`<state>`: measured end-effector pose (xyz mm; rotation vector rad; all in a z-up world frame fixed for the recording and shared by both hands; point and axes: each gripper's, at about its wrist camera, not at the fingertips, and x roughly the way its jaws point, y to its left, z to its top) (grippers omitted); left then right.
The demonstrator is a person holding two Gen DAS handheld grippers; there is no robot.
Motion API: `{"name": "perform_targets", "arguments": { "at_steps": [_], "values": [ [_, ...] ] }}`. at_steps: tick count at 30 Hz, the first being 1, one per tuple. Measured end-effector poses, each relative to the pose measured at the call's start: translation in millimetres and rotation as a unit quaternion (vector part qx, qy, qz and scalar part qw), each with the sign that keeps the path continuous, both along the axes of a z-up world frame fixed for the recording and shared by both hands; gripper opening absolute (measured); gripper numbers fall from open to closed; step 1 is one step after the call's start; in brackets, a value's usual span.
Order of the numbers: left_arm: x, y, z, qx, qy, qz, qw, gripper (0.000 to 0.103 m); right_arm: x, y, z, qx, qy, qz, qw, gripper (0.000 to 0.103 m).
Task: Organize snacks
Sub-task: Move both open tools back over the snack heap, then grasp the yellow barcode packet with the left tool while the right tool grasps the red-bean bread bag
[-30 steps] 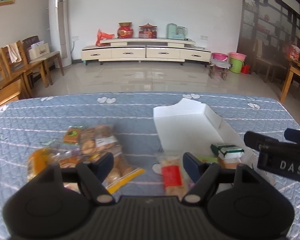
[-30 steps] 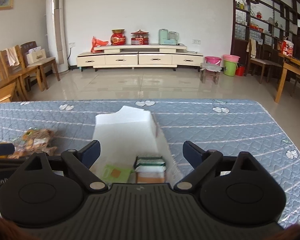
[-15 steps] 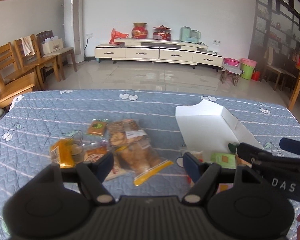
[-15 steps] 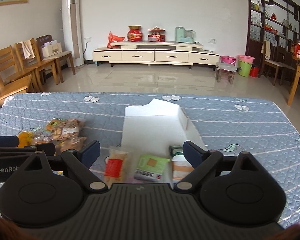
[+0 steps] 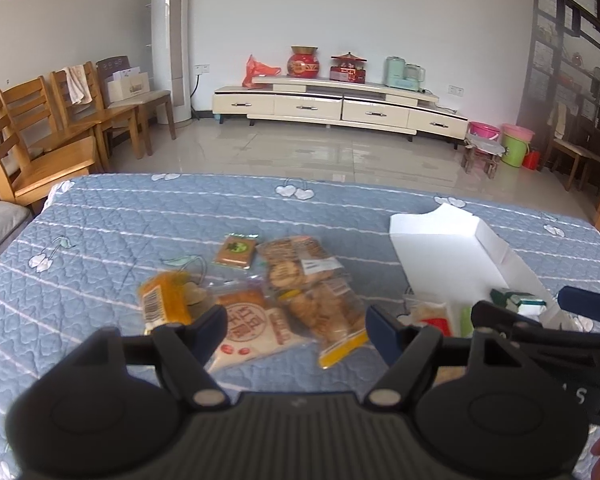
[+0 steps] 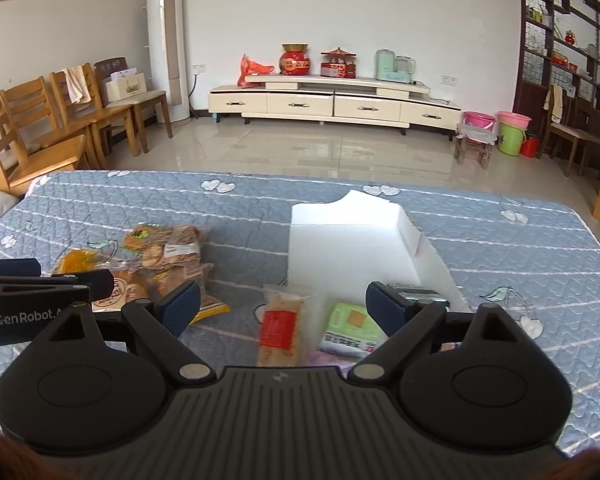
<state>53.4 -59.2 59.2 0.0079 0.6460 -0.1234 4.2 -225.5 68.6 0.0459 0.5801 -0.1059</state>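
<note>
**Both grippers hanging open over the scattered snacks**

The left gripper (image 5: 292, 330) is hovering with its fingers spread wide and holding nothing, above a loose heap of snacks lying toward the left side of the quilted blue desk (image 5: 100, 224): a clear bag of cookies (image 5: 308, 284), a packet with a round red seal (image 5: 246, 330), an orange packet (image 5: 166, 300) and a small green-labelled biscuit (image 5: 236, 251) just beyond them. The right gripper (image 6: 283, 304) is likewise hanging wide and empty, over a red-labelled cracker packet (image 6: 280, 326) lying just beside a green packet (image 6: 350, 326). Both are sitting at the near end of the white box (image 6: 340, 248), which is lying open nearer the right side; whether the green one is already inside I cannot tell. A green-and-white carton (image 5: 518, 300) is resting in the box.

To my eye the next pick is being lined up. It would go best by lowering onto one packet only, fingers straddling its short width, and closing on the firm body rather than the slack film, since the cookie bag is overlapping its neighbours and could drag them along.

Readable writing: "GenRobot" on the left gripper's side as the right camera is showing it. The red seal is carrying Chinese characters I cannot make out.
</note>
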Motion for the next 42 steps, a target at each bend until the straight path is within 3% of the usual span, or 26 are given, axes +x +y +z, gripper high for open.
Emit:
{"name": "perform_targets", "arguments": {
  "at_steps": [23, 28, 34, 42],
  "values": [
    [3, 61, -29, -0.012, 0.023, 0.05, 0.9984, 0.078, 28, 47, -30, 0.021, 0.025, 0.062, 0.998, 0.103],
    [6, 84, -38, -0.015, 0.019, 0.075, 0.9969, 0.085, 36, 56, -43, 0.026, 0.034, 0.079, 0.996, 0.103],
    [31, 122, -50, -0.007, 0.026, 0.132, 0.9909, 0.095, 41, 54, -53, 0.041, 0.034, 0.093, 0.994, 0.103],
    [82, 133, -62, -0.002, 0.046, 0.151, 0.9875, 0.102, 48, 64, -61, 0.05, 0.037, 0.121, 0.991, 0.103]
  ]
}}
